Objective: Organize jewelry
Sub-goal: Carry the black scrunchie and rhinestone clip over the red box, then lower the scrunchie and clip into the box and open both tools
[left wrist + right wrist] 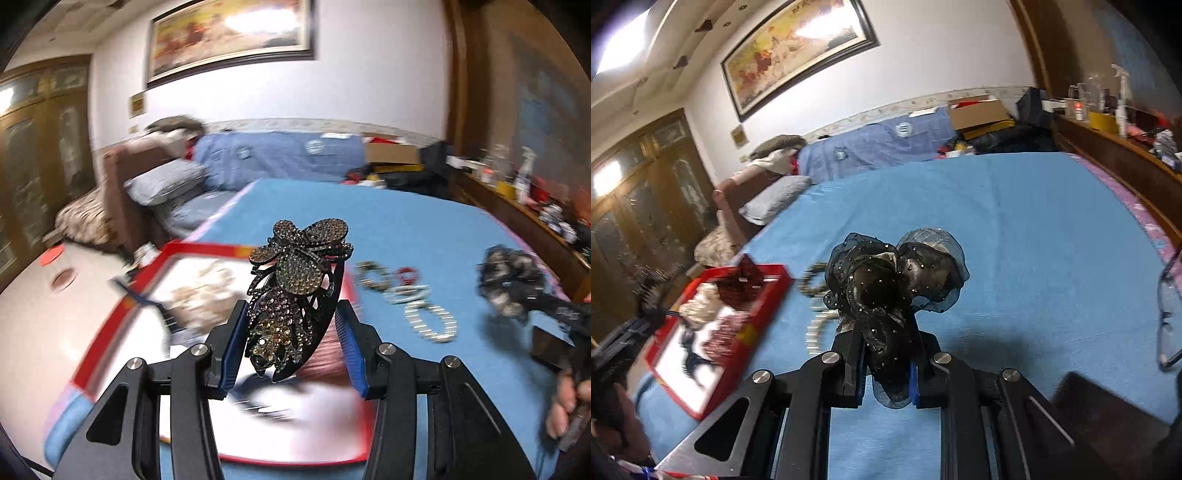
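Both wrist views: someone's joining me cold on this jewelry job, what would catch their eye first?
Most likely the rhinestone butterfly hair clip, held up between the left gripper fingers above the red-rimmed tray at the bed's edge. Next, the black sheer fabric bow clamped in the right gripper over the blue bedspread. A few bracelets lie loose on the bedspread right of the tray.
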Motion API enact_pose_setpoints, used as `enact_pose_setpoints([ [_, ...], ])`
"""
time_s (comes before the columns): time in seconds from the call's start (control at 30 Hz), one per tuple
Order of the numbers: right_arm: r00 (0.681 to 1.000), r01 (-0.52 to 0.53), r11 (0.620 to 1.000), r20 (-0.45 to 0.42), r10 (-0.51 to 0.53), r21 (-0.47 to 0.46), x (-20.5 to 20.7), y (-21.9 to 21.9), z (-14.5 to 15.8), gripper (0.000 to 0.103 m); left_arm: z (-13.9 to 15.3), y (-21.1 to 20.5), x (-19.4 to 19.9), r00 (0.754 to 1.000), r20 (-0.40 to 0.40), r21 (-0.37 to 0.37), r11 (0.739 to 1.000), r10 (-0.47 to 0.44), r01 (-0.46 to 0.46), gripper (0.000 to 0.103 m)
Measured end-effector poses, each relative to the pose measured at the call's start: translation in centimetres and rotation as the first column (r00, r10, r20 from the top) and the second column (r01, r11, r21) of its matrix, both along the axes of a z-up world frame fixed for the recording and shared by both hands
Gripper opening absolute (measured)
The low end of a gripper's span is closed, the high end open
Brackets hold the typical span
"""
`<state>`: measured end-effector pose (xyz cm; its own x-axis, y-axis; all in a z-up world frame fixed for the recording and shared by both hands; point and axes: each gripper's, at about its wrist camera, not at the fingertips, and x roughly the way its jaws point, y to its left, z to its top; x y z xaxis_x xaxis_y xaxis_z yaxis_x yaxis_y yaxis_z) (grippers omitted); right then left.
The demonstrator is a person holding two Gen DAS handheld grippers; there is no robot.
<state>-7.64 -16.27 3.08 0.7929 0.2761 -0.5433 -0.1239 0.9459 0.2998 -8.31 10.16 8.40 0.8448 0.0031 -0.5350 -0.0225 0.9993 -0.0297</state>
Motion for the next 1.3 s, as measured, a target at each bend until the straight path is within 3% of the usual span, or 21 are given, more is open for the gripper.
enact_pose_setpoints([
  [0.3, 0.972, -0.234, 0.97, 0.04, 0.232, 0.059, 0.8, 11.8, 2.4, 0.019, -1.9, 6.4, 0.4, 0.99, -0.038, -0.029, 0.99, 0.139, -0.14, 0.046],
  [0.57, 0.944, -0.329, 0.944, -0.022, 0.329, 0.03, 3.8, 20.9, 0.9, 0.019, -3.8, 8.3, 1.8, 0.978, -0.089, -0.031, 0.981, 0.189, -0.193, 0.046],
  [1.3, 0.927, -0.361, 0.932, -0.117, 0.355, -0.034, 6.2, 22.9, -2.5, 0.02, -4.6, 8.6, 3.2, 0.958, -0.146, -0.033, 0.966, 0.248, -0.255, 0.046],
])
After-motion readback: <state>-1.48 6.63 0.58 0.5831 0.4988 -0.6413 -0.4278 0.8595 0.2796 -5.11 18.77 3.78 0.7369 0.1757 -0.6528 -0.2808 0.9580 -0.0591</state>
